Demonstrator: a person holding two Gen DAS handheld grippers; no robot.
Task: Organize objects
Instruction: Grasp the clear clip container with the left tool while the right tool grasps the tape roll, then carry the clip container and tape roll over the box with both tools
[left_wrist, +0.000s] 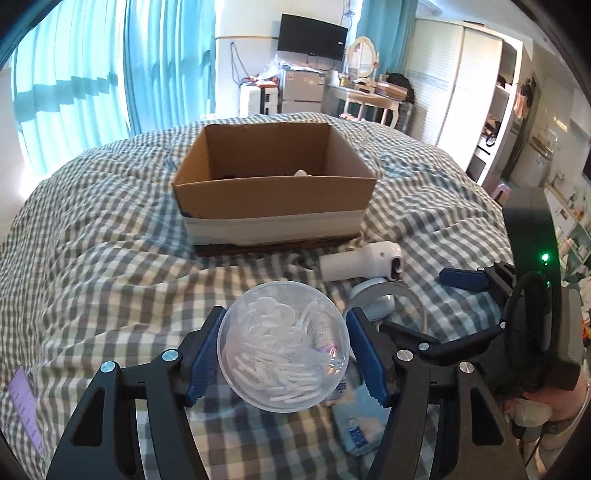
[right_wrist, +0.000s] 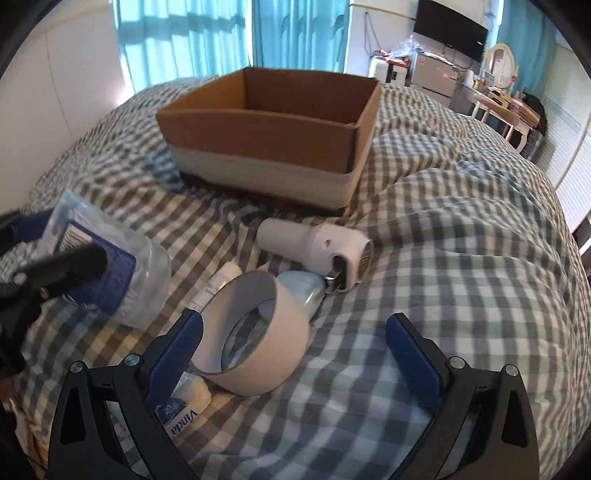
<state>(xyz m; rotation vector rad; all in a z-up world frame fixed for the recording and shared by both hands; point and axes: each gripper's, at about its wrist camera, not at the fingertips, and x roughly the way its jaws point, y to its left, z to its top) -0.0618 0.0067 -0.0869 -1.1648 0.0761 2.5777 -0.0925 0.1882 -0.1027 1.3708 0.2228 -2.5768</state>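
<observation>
My left gripper (left_wrist: 283, 349) is shut on a clear round tub of white cotton swabs (left_wrist: 283, 345), held above the checked bedspread; the tub also shows at the left of the right wrist view (right_wrist: 110, 273). An open cardboard box (left_wrist: 273, 184) stands further back on the bed, with a small pale item inside; it also shows in the right wrist view (right_wrist: 273, 133). My right gripper (right_wrist: 293, 345) is open, low over a grey tape roll (right_wrist: 255, 343). A white handheld device (right_wrist: 317, 251), a small white tube (right_wrist: 218, 286) and a Vinda tissue pack (right_wrist: 184, 410) lie close by.
The checked bedspread (right_wrist: 461, 280) is rumpled, with folds to the right. Blue curtains (left_wrist: 92, 81) hang behind the bed on the left. A dresser with mirror (left_wrist: 364, 70), a TV and wardrobes stand at the far right.
</observation>
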